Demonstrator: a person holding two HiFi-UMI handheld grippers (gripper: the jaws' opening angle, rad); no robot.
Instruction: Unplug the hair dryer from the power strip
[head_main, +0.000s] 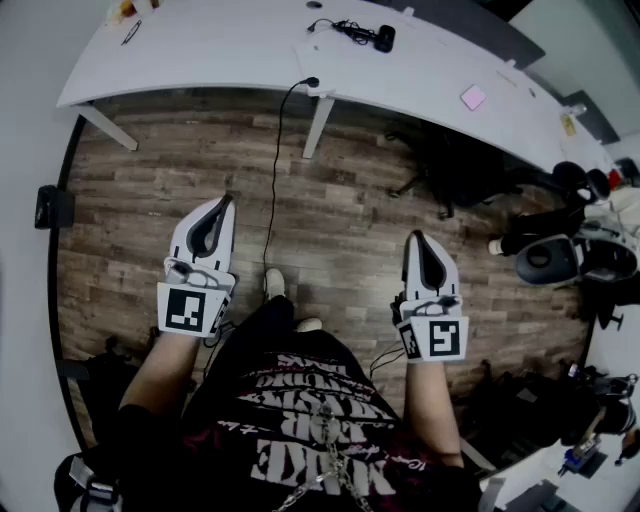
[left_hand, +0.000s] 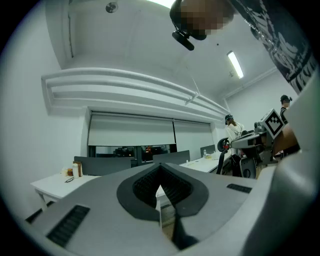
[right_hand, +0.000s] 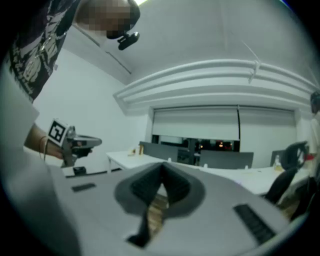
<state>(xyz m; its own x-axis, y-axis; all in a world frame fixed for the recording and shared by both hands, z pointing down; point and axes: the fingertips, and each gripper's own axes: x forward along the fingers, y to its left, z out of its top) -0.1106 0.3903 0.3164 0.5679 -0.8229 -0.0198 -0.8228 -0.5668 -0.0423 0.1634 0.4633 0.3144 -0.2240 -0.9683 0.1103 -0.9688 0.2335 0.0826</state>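
Note:
A black object that may be the hair dryer (head_main: 384, 38) lies on the long white table (head_main: 220, 50) far ahead, with a short black cord beside it. No power strip can be made out. A thin black cable (head_main: 274, 170) hangs from the table's front edge and runs across the wooden floor toward me. My left gripper (head_main: 228, 200) and right gripper (head_main: 412, 236) are held level over the floor, well short of the table. Both are shut with nothing between the jaws, as the left gripper view (left_hand: 160, 167) and the right gripper view (right_hand: 162, 167) show.
White table legs (head_main: 317, 125) stand ahead. Black office chairs (head_main: 455, 170) and gear crowd the right side. A pink pad (head_main: 473, 97) lies on the table. A black box (head_main: 50, 207) sits at the floor's left edge. Another person (left_hand: 233, 131) stands far right.

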